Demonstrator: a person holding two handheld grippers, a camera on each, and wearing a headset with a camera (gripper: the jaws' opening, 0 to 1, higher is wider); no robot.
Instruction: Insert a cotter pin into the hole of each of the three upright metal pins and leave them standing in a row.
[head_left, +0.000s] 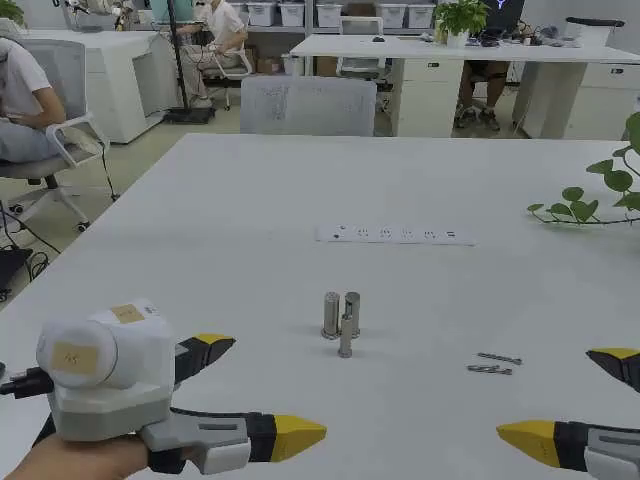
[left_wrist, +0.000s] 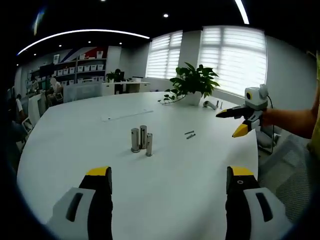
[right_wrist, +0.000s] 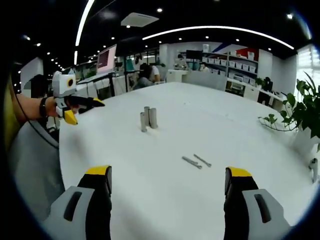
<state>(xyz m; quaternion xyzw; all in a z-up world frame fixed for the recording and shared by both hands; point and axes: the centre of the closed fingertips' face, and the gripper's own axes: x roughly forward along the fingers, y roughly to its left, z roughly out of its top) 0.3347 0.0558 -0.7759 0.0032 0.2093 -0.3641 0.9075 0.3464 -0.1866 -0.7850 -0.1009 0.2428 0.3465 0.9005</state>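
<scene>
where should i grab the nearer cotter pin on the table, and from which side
Probably from above with the right gripper, jaws across the shank of the nearer cotter pin toward one end. It lies flat on the table, long and thin, so the other end stays free for inserting.

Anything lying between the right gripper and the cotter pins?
No. The right gripper view shows bare tabletop between the open right gripper and the cotter pins.
</scene>
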